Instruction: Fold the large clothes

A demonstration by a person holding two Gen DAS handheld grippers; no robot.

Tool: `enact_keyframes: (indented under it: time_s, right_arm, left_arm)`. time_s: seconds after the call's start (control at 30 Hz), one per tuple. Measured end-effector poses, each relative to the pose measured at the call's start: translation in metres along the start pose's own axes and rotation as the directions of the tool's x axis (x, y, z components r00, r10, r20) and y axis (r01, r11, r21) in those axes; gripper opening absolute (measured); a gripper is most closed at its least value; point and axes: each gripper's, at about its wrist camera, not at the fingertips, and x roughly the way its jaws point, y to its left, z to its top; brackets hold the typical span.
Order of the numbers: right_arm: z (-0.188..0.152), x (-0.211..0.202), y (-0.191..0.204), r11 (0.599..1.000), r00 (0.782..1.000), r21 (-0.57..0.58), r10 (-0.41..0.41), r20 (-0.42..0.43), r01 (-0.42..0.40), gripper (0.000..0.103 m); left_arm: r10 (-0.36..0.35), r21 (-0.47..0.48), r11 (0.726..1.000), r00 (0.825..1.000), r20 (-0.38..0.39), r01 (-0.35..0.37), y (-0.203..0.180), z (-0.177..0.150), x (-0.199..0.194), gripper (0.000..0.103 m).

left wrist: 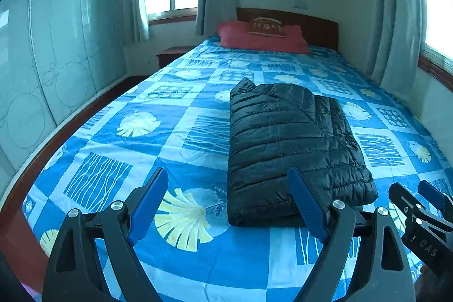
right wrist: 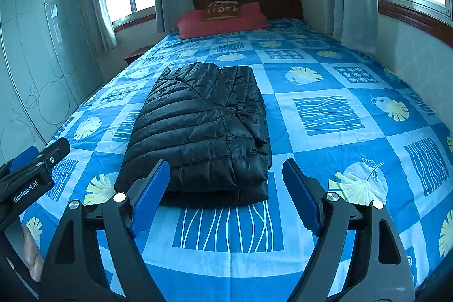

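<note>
A black quilted puffer jacket [left wrist: 291,149] lies folded into a compact rectangle on the bed [left wrist: 147,132], which is covered by a blue-and-white patchwork sheet printed with pale yellow leaves. It sits near the foot end of the bed, well apart from the red pillow [left wrist: 254,38] at the dark wooden headboard [left wrist: 317,27]. The left tool [left wrist: 229,203], black with blue pads, hangs above the sheet just before the jacket's near edge, its jaws spread wide and empty. The right tool [right wrist: 223,197] hangs likewise in front of the jacket, jaws wide apart, holding nothing. A white wardrobe [left wrist: 56,41] stands left of the bed.
</note>
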Motion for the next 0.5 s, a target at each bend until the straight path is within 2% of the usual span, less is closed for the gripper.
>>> enact_keyframes:
  time_s: [0.13,0.27,0.37,0.5]
  right_arm:
    - [-0.0022,0.0010,0.0002,1.000,1.000,-0.001,0.001,-0.003,-0.001,0.081]
    - [-0.0031,0.0028,-0.0013,1.000,1.000,-0.002,0.003,-0.002,-0.003,0.081]
    - [-0.0037,0.0047,-0.0025,1.000,1.000,0.001,0.005,-0.007,-0.005,0.081]
    - [-0.0037,0.0077,-0.0072,1.000,1.000,0.005,0.002,-0.008,-0.002,0.081]
  left_arm:
    - [-0.023,-0.030,0.999,0.999,-0.027,0.023,0.0039,-0.0027,0.0040,0.087]
    - [-0.086,-0.042,0.995,0.996,-0.004,0.086,0.0061,-0.0035,0.0053,0.087]
    - [-0.066,-0.018,0.998,0.997,0.033,0.066,0.0019,-0.0023,0.0023,0.087]
    - [-0.033,-0.049,0.998,0.999,0.033,0.035,0.0059,-0.0010,0.0054,0.087]
